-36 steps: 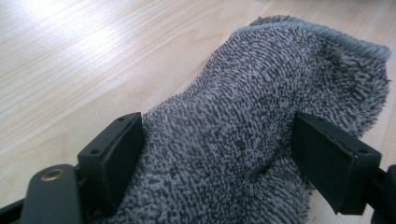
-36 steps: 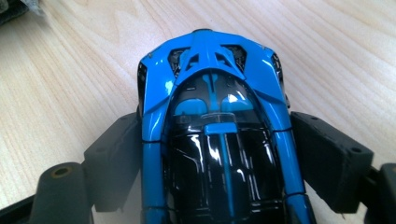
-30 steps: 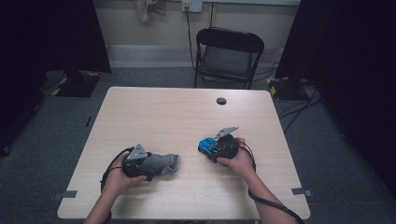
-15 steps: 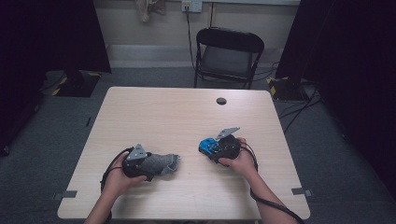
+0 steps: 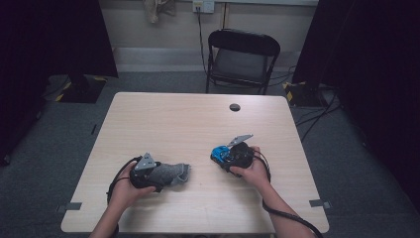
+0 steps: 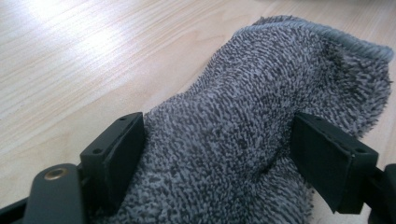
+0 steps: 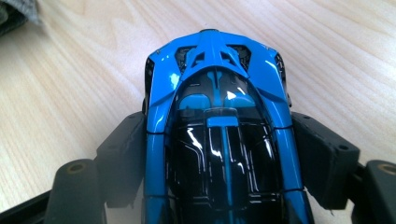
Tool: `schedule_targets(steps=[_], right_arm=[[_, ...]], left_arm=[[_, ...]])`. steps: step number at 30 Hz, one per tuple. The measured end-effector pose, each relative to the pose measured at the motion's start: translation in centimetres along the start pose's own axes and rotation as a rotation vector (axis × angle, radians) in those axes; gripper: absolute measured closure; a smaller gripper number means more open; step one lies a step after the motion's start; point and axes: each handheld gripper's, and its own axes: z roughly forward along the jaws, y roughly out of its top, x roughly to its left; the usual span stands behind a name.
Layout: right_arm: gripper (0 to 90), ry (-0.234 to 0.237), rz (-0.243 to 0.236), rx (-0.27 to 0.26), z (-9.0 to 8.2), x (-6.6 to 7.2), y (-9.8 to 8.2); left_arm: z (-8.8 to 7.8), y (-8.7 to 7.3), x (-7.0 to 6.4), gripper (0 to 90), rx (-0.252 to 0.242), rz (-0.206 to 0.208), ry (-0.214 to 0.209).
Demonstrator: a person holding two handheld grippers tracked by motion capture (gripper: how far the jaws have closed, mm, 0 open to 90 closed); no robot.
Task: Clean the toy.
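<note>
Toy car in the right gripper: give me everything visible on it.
The toy car is a small glossy model that looks like plastic or painted metal: bright blue body, black canopy and roof with a blue centre stripe, and black vents at the end pointing away from the gripper. It sits upright on the table, towards its near right part. The right gripper holds it, one black pad against each flank. Its wheels and underside are hidden. In the high view it lies apart from the grey cloth.

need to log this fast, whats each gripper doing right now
left gripper: shut on the grey cloth.
right gripper: shut on the blue toy car.
</note>
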Motion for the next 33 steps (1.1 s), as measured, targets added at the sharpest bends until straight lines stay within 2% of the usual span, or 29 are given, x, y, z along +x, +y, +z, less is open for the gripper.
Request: schedule_targets(steps=[8,13,15,20,22,24,25,28,30,33], right_arm=[[26.2,0.021,0.021,-0.003,-0.47,-0.33,0.27],[26.8,0.014,0.011,0.003,-0.39,-0.26,0.23],[26.7,0.003,0.013,-0.015,-0.31,-0.19,0.12],[25.9,0.013,-0.009,-0.023,-0.19,-0.28,-0.05],[22.5,0.013,-0.043,-0.025,-0.29,-0.30,-0.05],[21.3,0.019,-0.054,-0.034,-0.56,-0.35,0.05],[20.5,0.031,-0.051,-0.029,-0.64,-0.38,0.10],[18.0,0.043,-0.082,0.008,-0.86,-0.33,0.14],[18.7,0.028,-0.105,0.028,-0.88,-0.23,-0.04],[19.3,0.040,-0.093,0.038,-0.55,-0.30,-0.47]], left_arm=[[-0.20,0.32,0.02,19.0,0.001,0.007,0.007],[-0.53,0.49,0.08,20.4,-0.003,0.010,0.013],[-0.52,0.45,0.00,20.4,-0.006,0.003,0.011],[-0.50,0.41,0.08,20.6,-0.006,0.005,0.010],[-0.50,0.42,0.08,20.6,-0.004,0.008,0.010],[-0.49,0.42,0.07,20.6,-0.005,0.006,0.011],[-0.49,0.42,0.06,20.6,-0.005,0.007,0.011],[-0.51,0.42,0.03,20.5,-0.006,0.008,0.013],[-0.52,0.46,0.05,20.5,-0.006,0.011,0.015],[-0.53,0.49,0.03,20.4,-0.007,0.013,0.016]])
